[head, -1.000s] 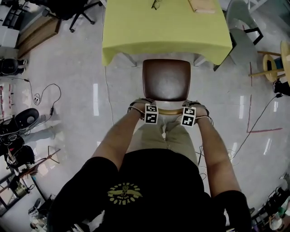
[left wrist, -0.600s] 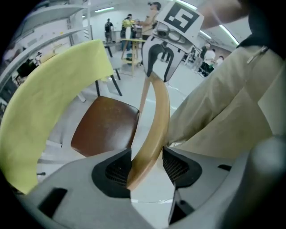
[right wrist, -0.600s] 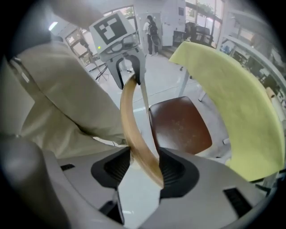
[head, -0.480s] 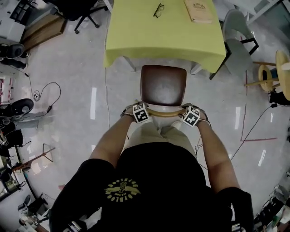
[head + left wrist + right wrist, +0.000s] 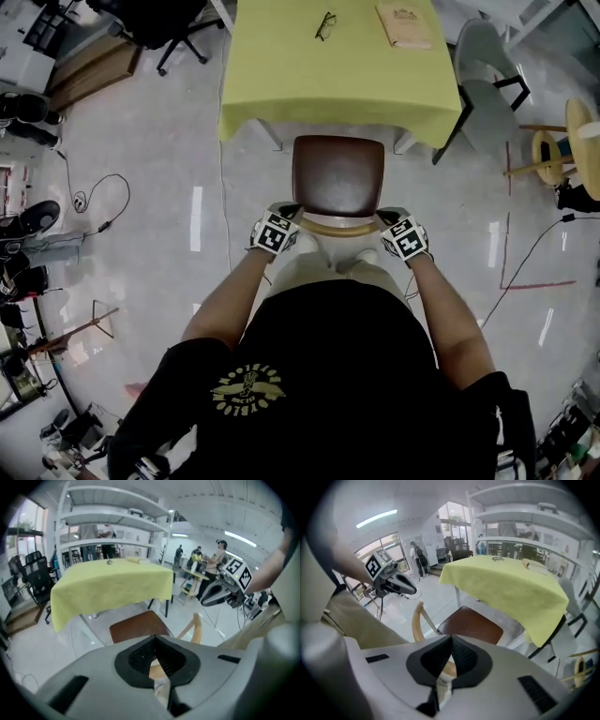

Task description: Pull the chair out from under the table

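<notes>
The chair (image 5: 337, 176) has a brown seat and a curved wooden backrest (image 5: 339, 226). It stands clear of the table (image 5: 281, 84), which wears a yellow cloth. My left gripper (image 5: 277, 232) hovers just off the backrest's left end and my right gripper (image 5: 403, 238) just off its right end. In the left gripper view the left gripper (image 5: 155, 639) has its pads closed tip to tip, with the backrest (image 5: 197, 626) beyond them and nothing gripped. In the right gripper view the right gripper (image 5: 451, 639) is shut the same way, and the backrest (image 5: 418, 620) lies ahead of it.
Glasses (image 5: 325, 23) and a tan notebook (image 5: 403, 25) lie on the table. A grey chair (image 5: 492, 80) stands right of the table, with a wooden stool (image 5: 562, 141) beyond it. An office chair (image 5: 155, 23) stands at the far left. Cables (image 5: 94, 202) trail on the floor.
Both grippers have come up off the chair's backrest, rolled, and spread a little outward. Their jaws have gone from open to shut. The chair has stayed where it was.
</notes>
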{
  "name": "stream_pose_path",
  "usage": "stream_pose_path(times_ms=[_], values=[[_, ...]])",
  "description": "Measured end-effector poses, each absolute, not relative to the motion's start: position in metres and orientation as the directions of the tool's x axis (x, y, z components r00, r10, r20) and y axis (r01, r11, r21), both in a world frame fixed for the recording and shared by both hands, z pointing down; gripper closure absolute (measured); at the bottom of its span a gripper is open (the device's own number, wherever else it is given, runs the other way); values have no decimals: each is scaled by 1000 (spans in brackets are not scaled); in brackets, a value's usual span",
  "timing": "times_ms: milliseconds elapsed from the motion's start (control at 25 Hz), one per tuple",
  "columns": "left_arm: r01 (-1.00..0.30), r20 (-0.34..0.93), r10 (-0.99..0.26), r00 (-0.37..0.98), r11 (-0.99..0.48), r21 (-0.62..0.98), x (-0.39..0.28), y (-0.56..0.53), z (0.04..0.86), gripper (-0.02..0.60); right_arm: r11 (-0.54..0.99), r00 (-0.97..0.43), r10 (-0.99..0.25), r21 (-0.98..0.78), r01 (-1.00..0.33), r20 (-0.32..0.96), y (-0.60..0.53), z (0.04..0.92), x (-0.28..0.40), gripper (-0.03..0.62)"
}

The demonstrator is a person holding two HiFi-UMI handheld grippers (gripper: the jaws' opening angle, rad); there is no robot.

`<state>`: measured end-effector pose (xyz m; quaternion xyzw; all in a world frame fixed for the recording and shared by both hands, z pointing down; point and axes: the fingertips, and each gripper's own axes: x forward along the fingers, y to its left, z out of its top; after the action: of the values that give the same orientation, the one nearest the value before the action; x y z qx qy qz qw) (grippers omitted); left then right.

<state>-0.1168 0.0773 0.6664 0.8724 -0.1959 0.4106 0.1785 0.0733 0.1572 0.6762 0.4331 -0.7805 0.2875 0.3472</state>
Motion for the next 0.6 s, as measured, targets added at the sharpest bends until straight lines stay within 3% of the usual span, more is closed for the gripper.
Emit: stream_pose_path(times_ms=[400,600], values=[[-620,581,-428,692,-764,176,-101,50,565,572,404,-370,-661,-105,-909,652,143,602,75,583],[-622,471,-492,732,-765,167,-83,42,511,572,389,-369,-735,-92,-916,569,133,554,77,583]])
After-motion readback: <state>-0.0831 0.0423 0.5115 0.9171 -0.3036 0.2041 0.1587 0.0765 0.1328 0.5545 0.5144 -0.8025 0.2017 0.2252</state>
